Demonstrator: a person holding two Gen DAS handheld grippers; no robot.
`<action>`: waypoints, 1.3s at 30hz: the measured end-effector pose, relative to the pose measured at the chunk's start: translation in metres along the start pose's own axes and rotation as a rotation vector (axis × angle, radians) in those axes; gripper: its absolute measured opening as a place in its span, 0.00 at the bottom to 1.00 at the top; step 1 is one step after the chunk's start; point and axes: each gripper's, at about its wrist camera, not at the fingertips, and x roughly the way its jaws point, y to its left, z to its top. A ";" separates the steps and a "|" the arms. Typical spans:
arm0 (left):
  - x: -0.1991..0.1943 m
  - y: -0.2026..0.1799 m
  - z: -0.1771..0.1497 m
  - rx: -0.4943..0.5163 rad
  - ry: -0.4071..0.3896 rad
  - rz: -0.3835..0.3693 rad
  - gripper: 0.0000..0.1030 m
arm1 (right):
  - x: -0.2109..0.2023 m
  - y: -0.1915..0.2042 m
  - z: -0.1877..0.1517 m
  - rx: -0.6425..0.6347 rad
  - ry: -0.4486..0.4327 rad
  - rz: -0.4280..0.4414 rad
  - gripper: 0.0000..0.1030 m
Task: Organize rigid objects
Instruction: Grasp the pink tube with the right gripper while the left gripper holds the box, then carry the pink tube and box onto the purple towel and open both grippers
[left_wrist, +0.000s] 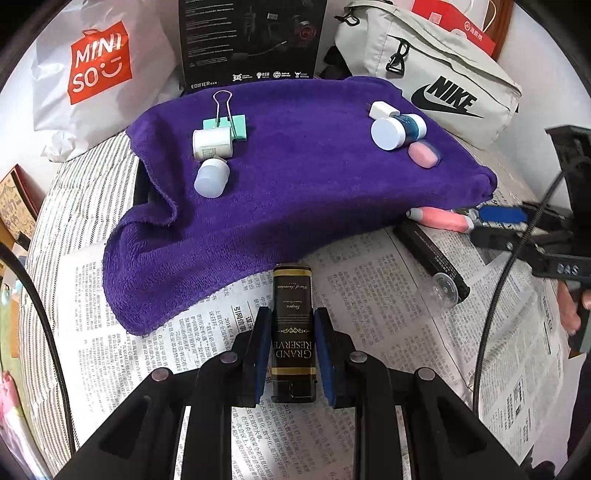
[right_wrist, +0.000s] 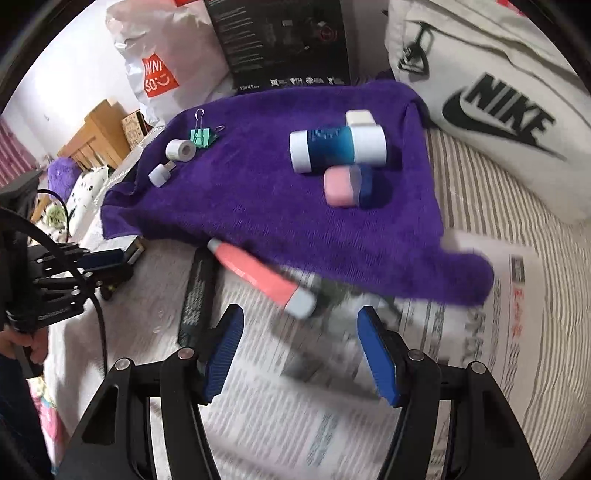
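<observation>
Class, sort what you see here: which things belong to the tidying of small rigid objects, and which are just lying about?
Part of the job:
black box, held by left gripper
right gripper, open
pink tube
blue bottle
binder clip
purple towel

Lying about:
Miniso bag
Nike bag
newspaper

Left wrist view: steeply downward, close over newspaper (left_wrist: 388, 295), facing purple towel (left_wrist: 295, 177); right wrist view: likewise angled, further right, blurred; shared: towel (right_wrist: 280, 206), Nike bag (right_wrist: 498, 110), Miniso bag (right_wrist: 166, 59).
</observation>
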 end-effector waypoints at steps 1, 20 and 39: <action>0.000 0.000 0.000 0.000 -0.001 -0.002 0.22 | 0.002 0.001 0.002 -0.012 0.005 -0.001 0.62; -0.002 0.007 -0.003 -0.002 -0.016 -0.039 0.22 | 0.012 0.035 -0.002 -0.194 0.019 0.034 0.17; 0.000 -0.007 0.000 0.030 0.001 0.042 0.22 | -0.007 0.027 -0.033 -0.134 0.069 -0.098 0.16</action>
